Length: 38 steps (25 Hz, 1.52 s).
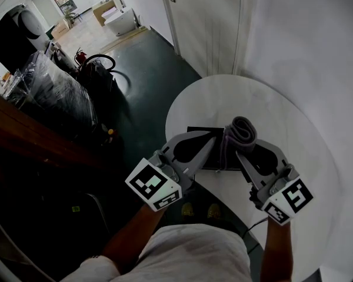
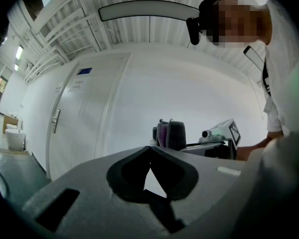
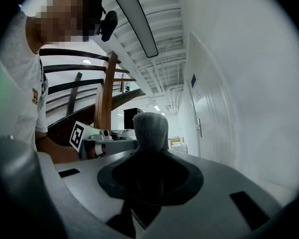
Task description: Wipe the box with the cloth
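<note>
A flat black box [image 1: 215, 160] lies on the round white table [image 1: 270, 98], partly hidden under both grippers. My right gripper [image 1: 237, 147] is shut on a folded grey and purple cloth [image 1: 241, 131], which sticks up past its jaws above the box. In the right gripper view the cloth [image 3: 150, 129] fills the gap of the right gripper [image 3: 149, 156]. My left gripper [image 1: 213, 136] lies over the left part of the box, shut with nothing in it. In the left gripper view the left gripper [image 2: 150, 148] shows its jaws meeting, with the cloth [image 2: 170, 134] just beyond.
The table stands against a white wall and a white door [image 1: 200, 16]. Dark floor [image 1: 141, 81] lies to the left, with black-wrapped goods [image 1: 53, 93] and a wooden rail [image 1: 29, 134]. The person's feet show under the table's near edge.
</note>
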Each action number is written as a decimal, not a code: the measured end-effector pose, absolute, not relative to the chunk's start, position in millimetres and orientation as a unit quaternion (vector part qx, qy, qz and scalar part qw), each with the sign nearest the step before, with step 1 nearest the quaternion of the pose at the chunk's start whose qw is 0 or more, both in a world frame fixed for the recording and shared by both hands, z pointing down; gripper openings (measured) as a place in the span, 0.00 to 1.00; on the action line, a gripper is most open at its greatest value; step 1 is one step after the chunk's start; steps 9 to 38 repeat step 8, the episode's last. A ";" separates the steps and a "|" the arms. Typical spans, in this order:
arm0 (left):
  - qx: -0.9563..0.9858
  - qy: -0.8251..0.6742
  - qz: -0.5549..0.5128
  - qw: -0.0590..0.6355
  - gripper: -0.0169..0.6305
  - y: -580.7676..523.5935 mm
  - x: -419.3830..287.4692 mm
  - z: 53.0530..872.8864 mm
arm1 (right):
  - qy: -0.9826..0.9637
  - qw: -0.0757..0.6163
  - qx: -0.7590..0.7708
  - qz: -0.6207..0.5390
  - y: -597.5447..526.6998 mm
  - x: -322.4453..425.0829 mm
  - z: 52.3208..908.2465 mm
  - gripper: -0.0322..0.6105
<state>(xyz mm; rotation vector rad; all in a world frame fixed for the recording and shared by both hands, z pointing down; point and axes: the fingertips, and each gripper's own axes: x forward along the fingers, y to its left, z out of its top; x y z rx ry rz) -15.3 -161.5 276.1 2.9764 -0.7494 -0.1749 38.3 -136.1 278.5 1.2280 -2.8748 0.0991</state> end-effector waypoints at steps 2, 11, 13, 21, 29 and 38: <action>0.968 -0.244 -0.057 0.034 0.05 -161.5 -15.7 275.7 | -0.919 0.007 0.393 0.032 -136.0 38.4 278.4 0.20; 0.967 -0.245 -0.058 0.034 0.05 -159.9 -17.5 273.4 | -0.919 0.007 0.393 0.032 -133.5 37.5 276.3 0.20; 0.967 -0.245 -0.058 0.034 0.05 -159.9 -17.5 273.4 | -0.919 0.007 0.393 0.032 -133.5 37.5 276.3 0.20; 0.967 -0.245 -0.058 0.034 0.05 -159.9 -17.5 273.4 | -0.919 0.007 0.393 0.032 -133.5 37.5 276.3 0.20; 0.967 -0.245 -0.058 0.034 0.05 -159.9 -17.5 273.4 | -0.919 0.007 0.393 0.032 -133.5 37.5 276.3 0.20; 0.967 -0.245 -0.058 0.034 0.05 -159.9 -17.5 273.4 | -0.919 0.007 0.393 0.032 -133.5 37.5 276.3 0.20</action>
